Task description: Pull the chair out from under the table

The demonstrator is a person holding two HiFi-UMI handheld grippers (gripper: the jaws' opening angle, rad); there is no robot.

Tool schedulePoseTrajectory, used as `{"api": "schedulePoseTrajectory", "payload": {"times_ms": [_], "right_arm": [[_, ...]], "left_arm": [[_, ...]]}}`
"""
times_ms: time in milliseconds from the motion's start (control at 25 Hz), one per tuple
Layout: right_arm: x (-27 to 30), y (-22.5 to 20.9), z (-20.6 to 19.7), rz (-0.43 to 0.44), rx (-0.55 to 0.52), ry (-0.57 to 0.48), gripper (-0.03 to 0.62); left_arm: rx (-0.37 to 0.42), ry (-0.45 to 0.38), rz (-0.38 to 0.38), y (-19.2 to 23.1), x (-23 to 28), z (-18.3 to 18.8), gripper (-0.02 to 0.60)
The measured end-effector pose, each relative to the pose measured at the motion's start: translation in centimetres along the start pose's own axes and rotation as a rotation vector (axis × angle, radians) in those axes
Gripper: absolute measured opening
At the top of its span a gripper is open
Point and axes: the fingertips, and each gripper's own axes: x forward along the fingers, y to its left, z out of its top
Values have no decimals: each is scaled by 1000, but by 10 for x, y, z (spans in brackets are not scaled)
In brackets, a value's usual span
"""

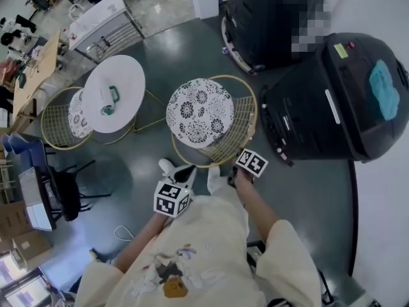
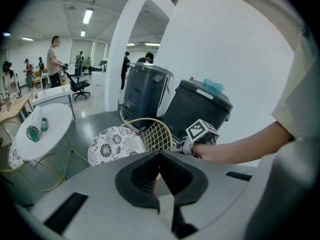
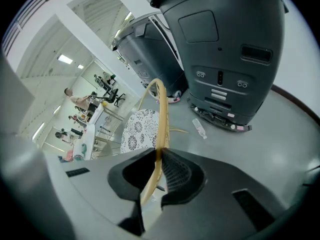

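The gold wire chair [image 1: 246, 107] with a black-and-white patterned cushion [image 1: 200, 110] stands apart from the round white table [image 1: 124, 75], right in front of me. My right gripper [image 1: 234, 171] is shut on the chair's back rim; the gold rim [image 3: 161, 111] runs up from between the pads of this gripper [image 3: 159, 151]. My left gripper [image 1: 181, 169] sits at the near-left stretch of the same rim. Its jaws [image 2: 160, 156] are closed with a thin gold sliver between them. The mesh backrest [image 2: 155, 134] and cushion [image 2: 115, 144] lie just ahead of it.
Two big dark machines [image 1: 275, 18] [image 1: 339, 101] stand close behind and to the right of the chair. A second wire chair [image 1: 61, 117] is tucked under the table's left side. A green-and-white object [image 1: 110, 101] lies on the table. A plastic bottle [image 3: 199, 128] lies on the floor.
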Motion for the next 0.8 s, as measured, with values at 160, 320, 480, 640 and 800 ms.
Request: {"api": "schedulePoseTrajectory", "payload": {"times_ms": [160,320,480,640,800], "right_arm": [[-30,-28,8,-54,-69,-43,5],[-38,-32,8,95,-32,-22,6],[-36,-31,14,131,-30,-35,9],[-24,-15,12,171,-21,-5,34],[-7,-8,7,189,3,31,115]], "left_arm": [[-6,1,-13,-8,5,-3,2],[-18,18,-27,-14,15,-8,2],[-4,10,-35,-23,22,-1,2],[-10,13,-24,-20,24,2,2],[-21,11,-3,-14,23,2,2]]}}
